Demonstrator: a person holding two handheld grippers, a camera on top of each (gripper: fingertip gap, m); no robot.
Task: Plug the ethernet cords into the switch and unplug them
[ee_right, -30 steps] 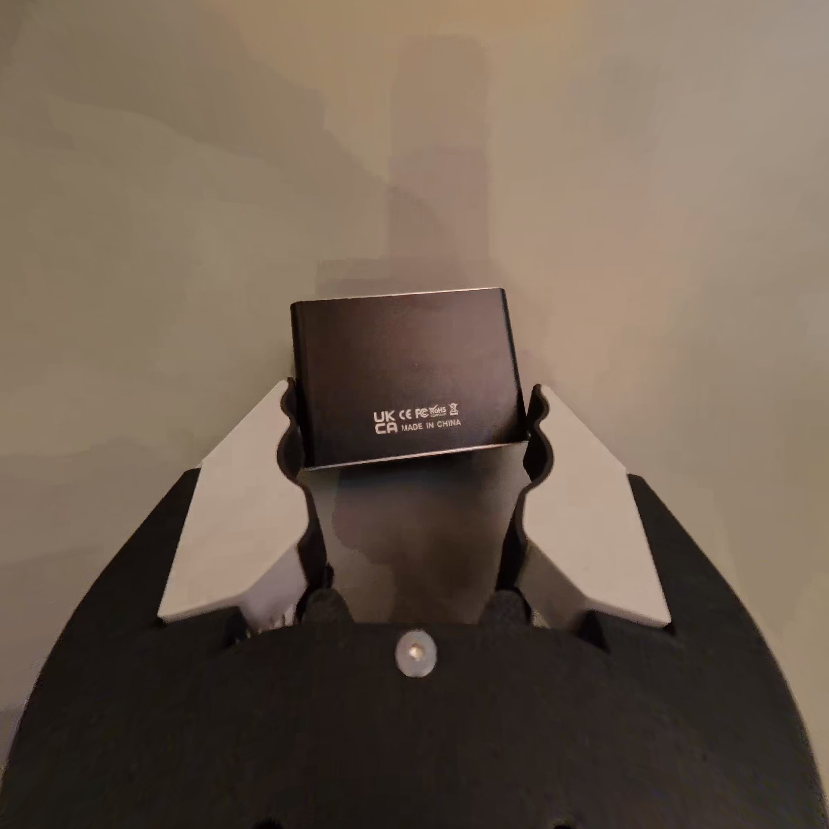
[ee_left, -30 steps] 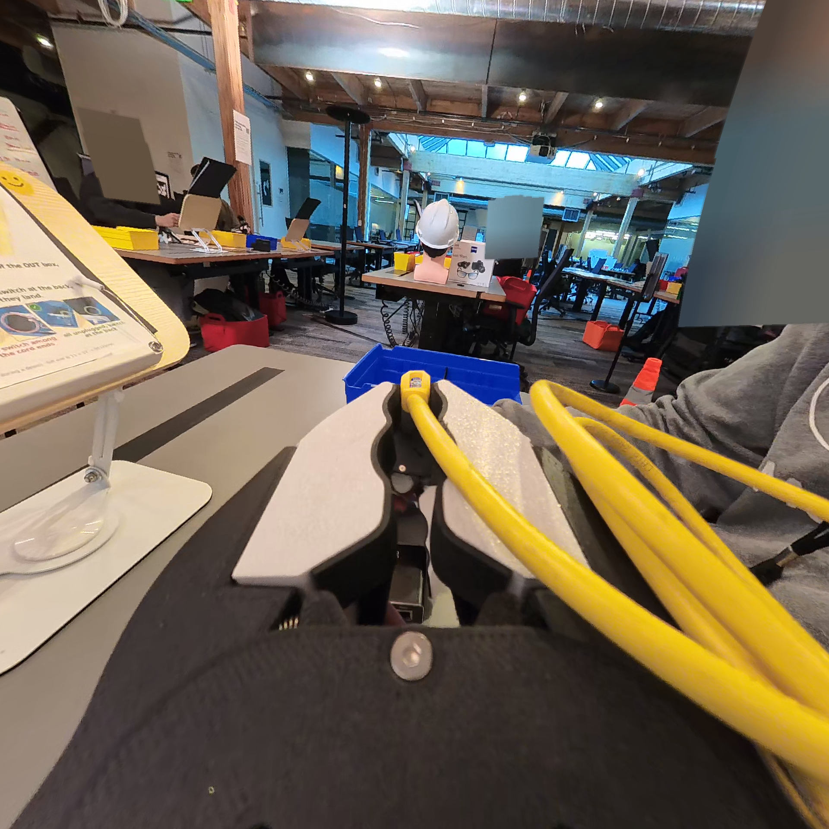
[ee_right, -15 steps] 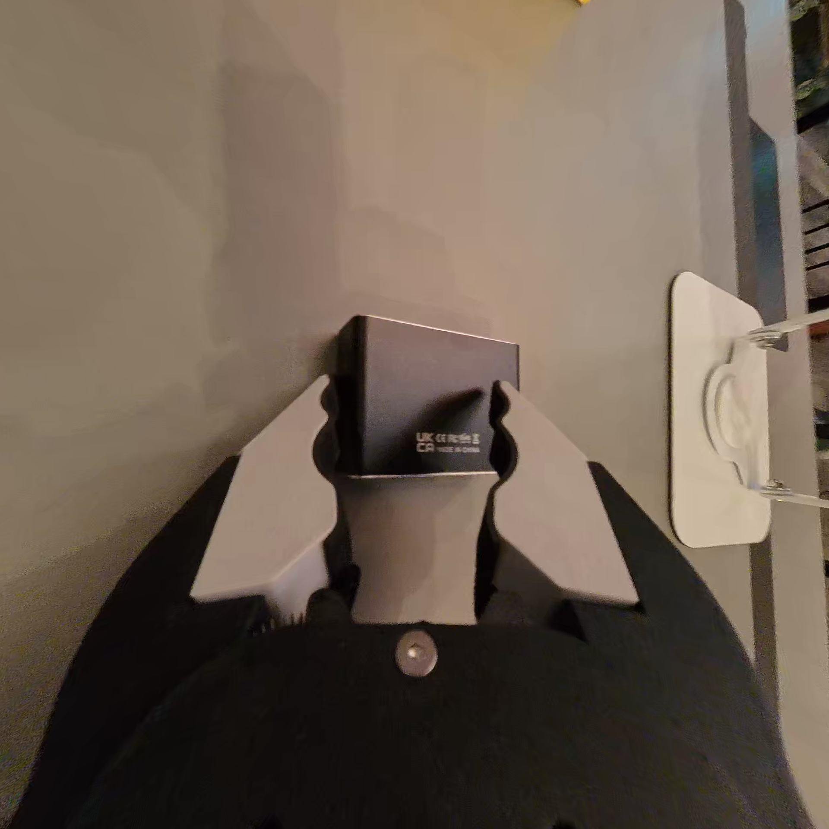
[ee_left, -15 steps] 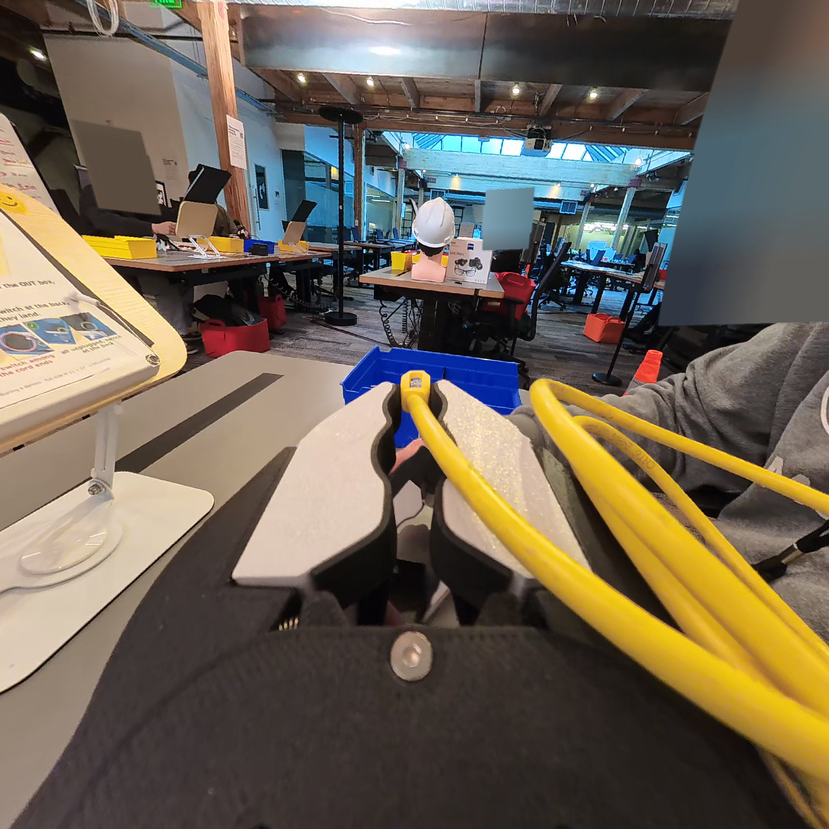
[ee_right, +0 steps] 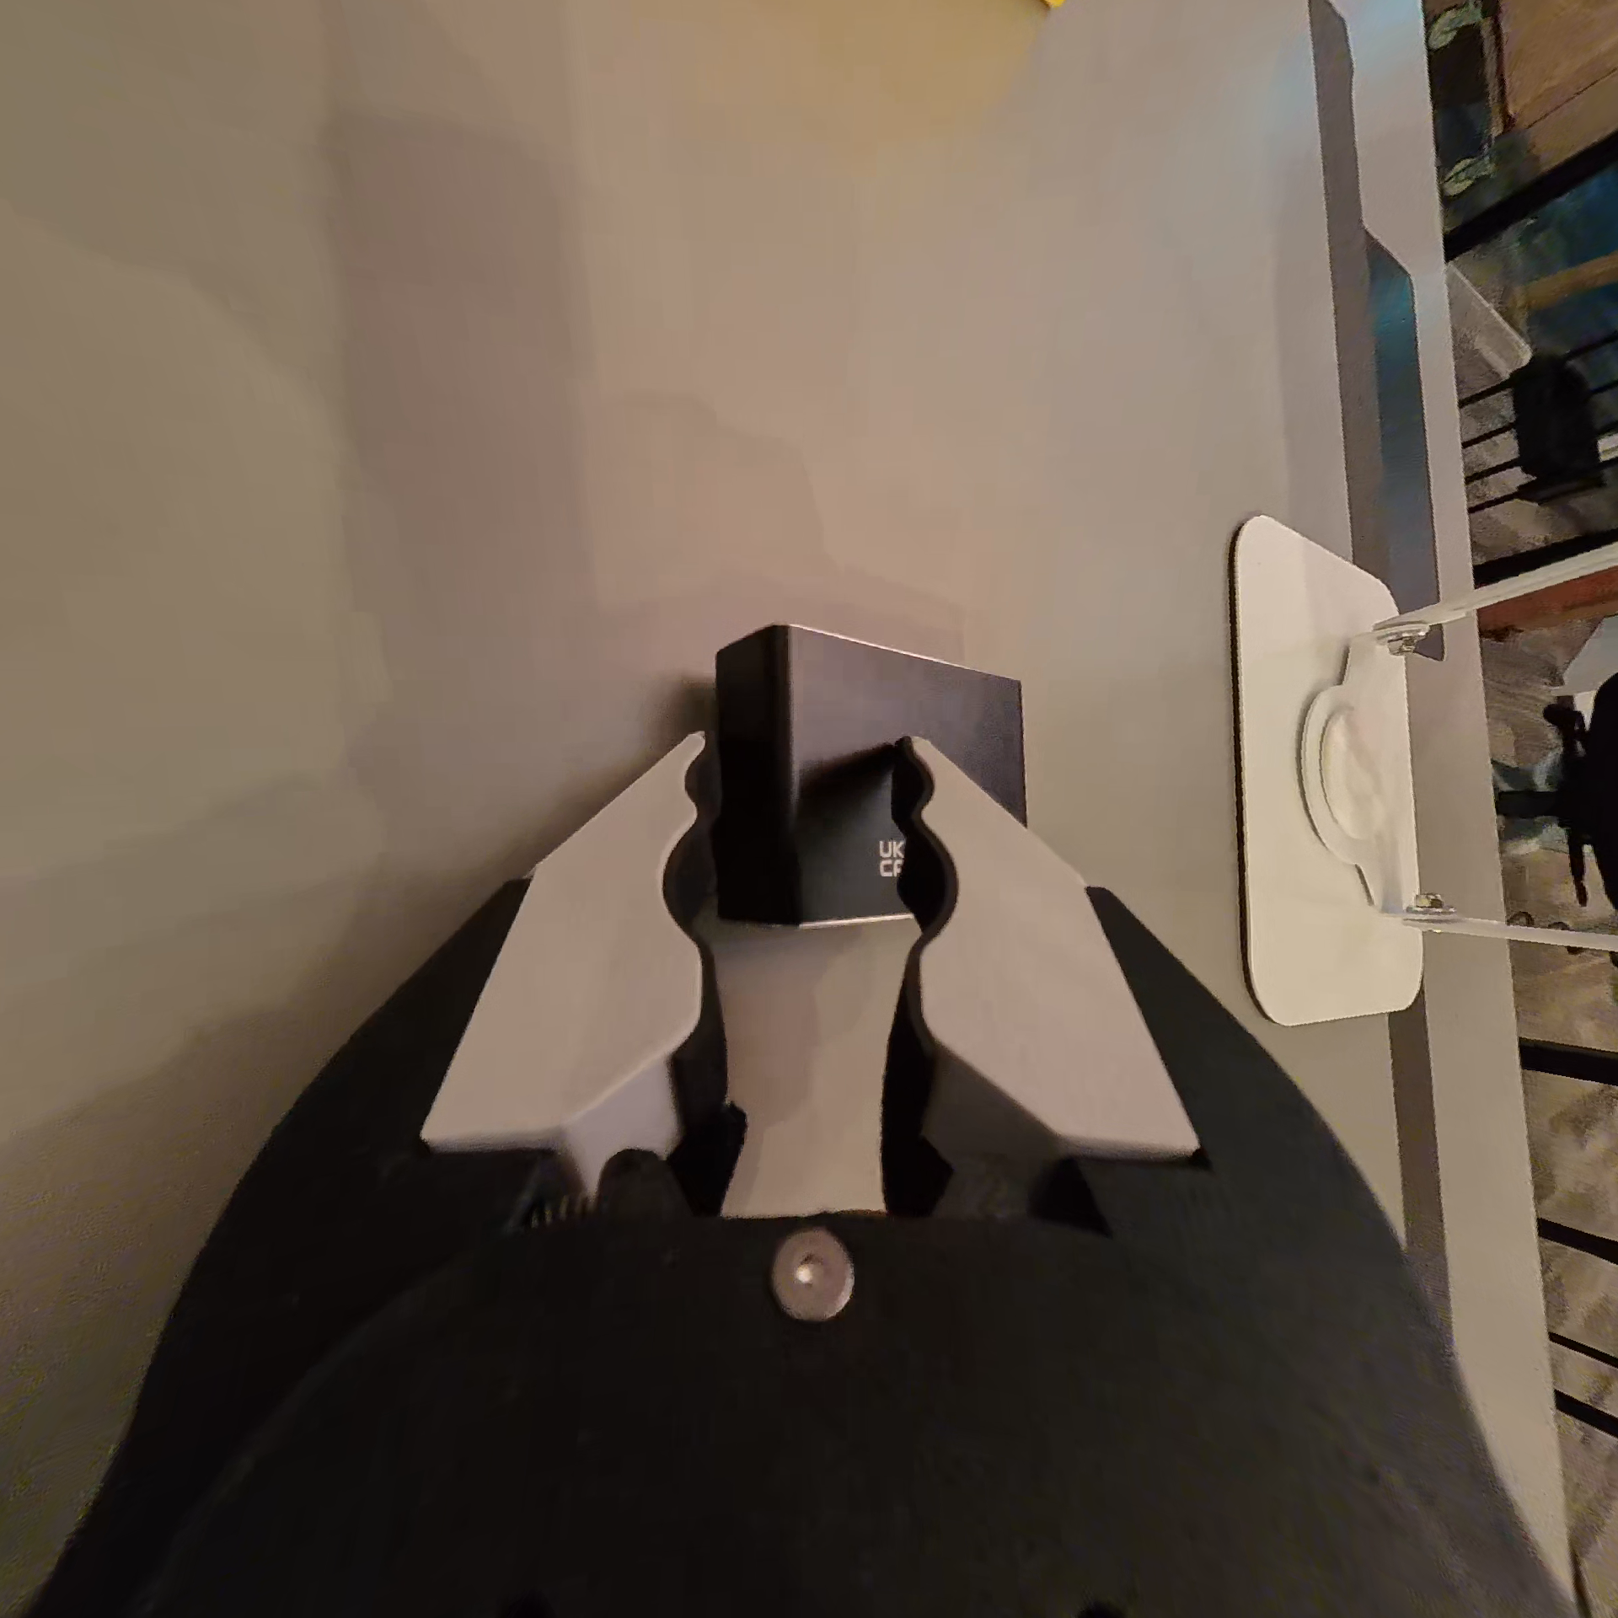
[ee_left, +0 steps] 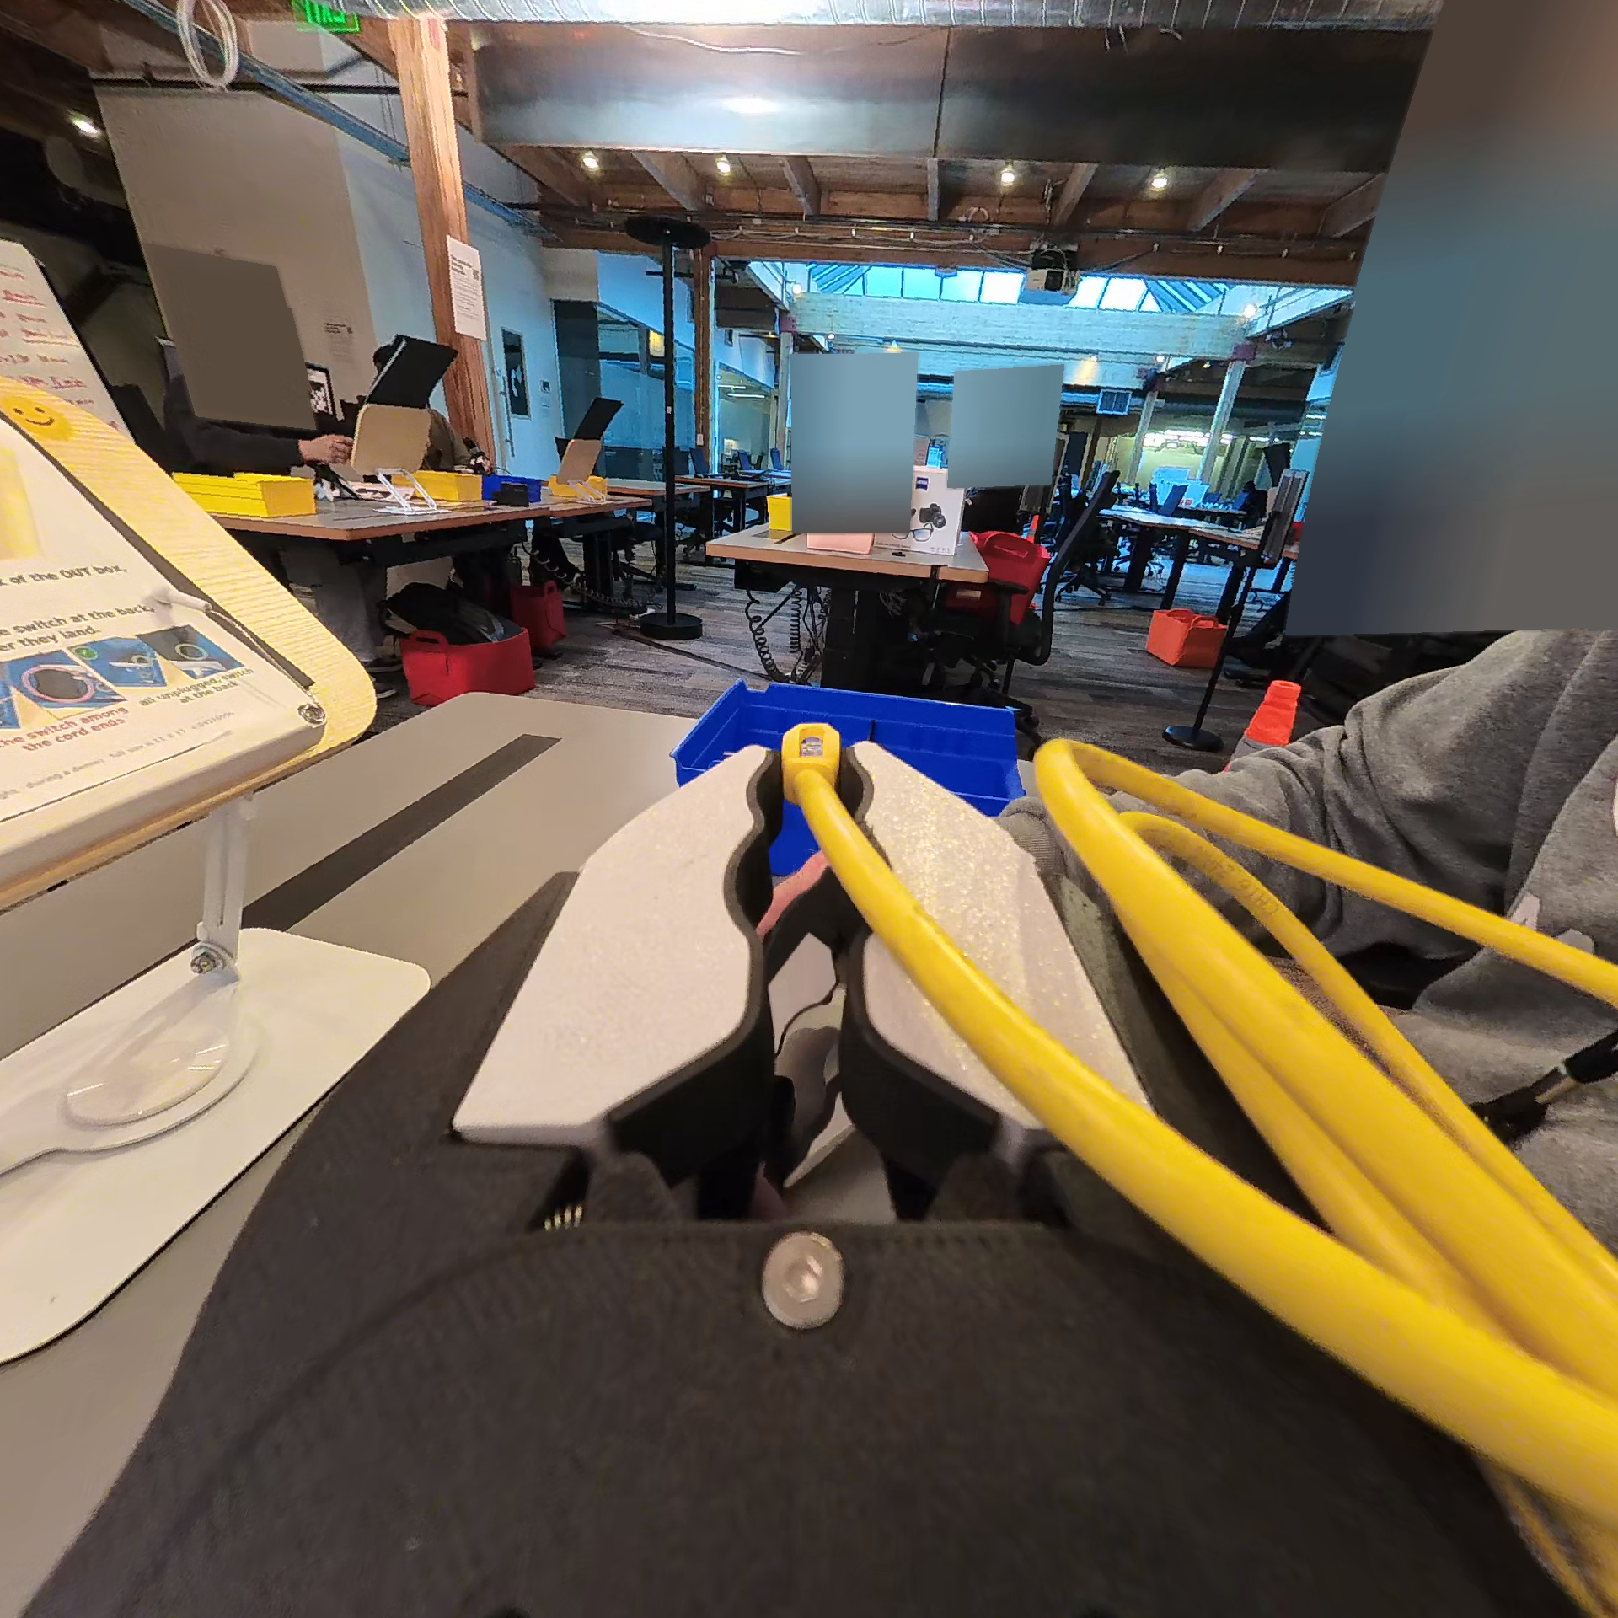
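My left gripper (ee_left: pixel 810 766) is shut on the plug end of a yellow ethernet cord (ee_left: pixel 1007 989). The plug (ee_left: pixel 810 751) pokes out between the fingertips. The rest of the cord loops off to the right over the gripper body. My right gripper (ee_right: pixel 805 757) is shut on a small black box, the switch (ee_right: pixel 867 735). It grips the switch across its thin sides, turned on edge and tilted above the grey table (ee_right: pixel 438 438). The switch's ports are hidden.
A blue bin (ee_left: pixel 875 735) stands at the table's far edge, ahead of the left gripper. A white stand base (ee_left: pixel 175 1094) carries an instruction card at the left; it also shows in the right wrist view (ee_right: pixel 1313 875). A person's grey sleeve (ee_left: pixel 1401 832) is at the right. My hands' fingertips stand some 25 cm from each other.
My right gripper has closed narrower on the switch while turning it from flat onto its edge, and has swung so the white stand base came into view. The left gripper and cord barely moved.
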